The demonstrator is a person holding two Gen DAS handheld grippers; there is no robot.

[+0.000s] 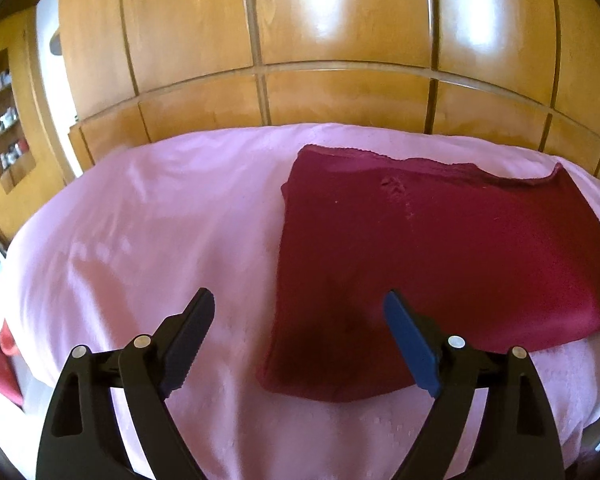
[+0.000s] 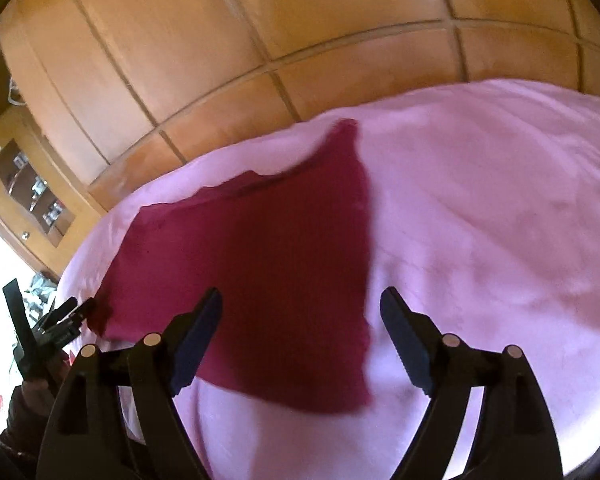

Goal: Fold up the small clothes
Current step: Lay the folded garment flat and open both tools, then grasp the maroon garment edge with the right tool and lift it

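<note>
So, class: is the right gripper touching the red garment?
Apart. In the right wrist view the right gripper has its jaws wide open above the red garment, with neither finger pressing the cloth, which lies flat on the pink sheet.

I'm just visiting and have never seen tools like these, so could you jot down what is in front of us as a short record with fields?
surface: pink sheet spread over a bed
garment: dark red cloth lying flat on the sheet, held by neither tool
left gripper: open, nothing between its fingers, above the cloth's near left corner
right gripper: open, empty, above the cloth's near right edge
background: wooden wardrobe behind the bed
fold: the far edge looks layered; I cannot tell how many folds
</note>
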